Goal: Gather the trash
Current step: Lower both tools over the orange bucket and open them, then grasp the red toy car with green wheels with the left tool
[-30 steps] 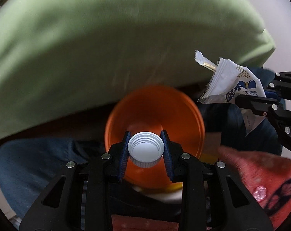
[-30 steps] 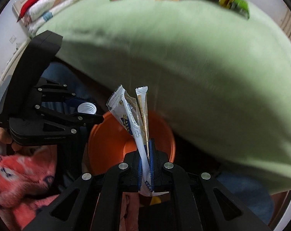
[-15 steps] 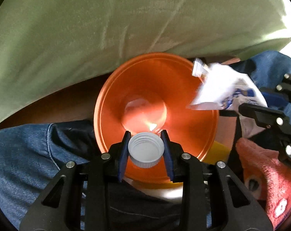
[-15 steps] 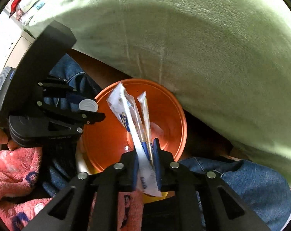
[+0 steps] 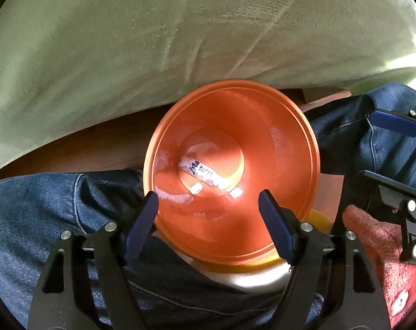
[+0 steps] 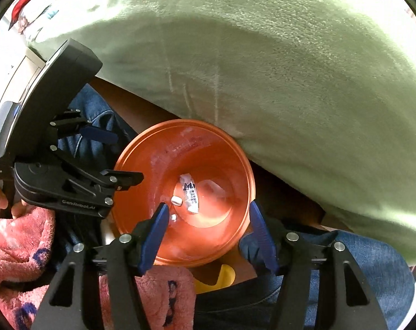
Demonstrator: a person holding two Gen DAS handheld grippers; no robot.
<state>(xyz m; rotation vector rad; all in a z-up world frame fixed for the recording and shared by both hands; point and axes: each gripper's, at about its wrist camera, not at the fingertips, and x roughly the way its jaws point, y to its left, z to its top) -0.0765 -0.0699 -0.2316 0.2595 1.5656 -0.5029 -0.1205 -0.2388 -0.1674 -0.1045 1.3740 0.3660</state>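
An orange bin [image 5: 285, 148] stands below me, also in the right wrist view [image 6: 142, 198]. A white printed wrapper [image 5: 201, 171] lies on its bottom, and it shows in the right wrist view [image 6: 191, 192] too. Small white bits lie beside it; I cannot tell whether one is the bottle cap. My left gripper [image 5: 208, 209] is open and empty over the bin's near rim. My right gripper [image 6: 208, 220] is open and empty over the bin. The left gripper body [image 6: 65, 181] shows at the left of the right wrist view.
A pale green blanket [image 5: 180, 33] covers the bed edge just behind the bin. Blue jeans legs [image 5: 43, 209] flank the bin. A pink fleece cloth [image 6: 18, 247] lies near me. A yellow object [image 6: 224, 275] sits under the bin's near side.
Both grippers have opened. The white bottle cap has left the left gripper and the wrappers have left the right gripper; a wrapper now lies in the bin.
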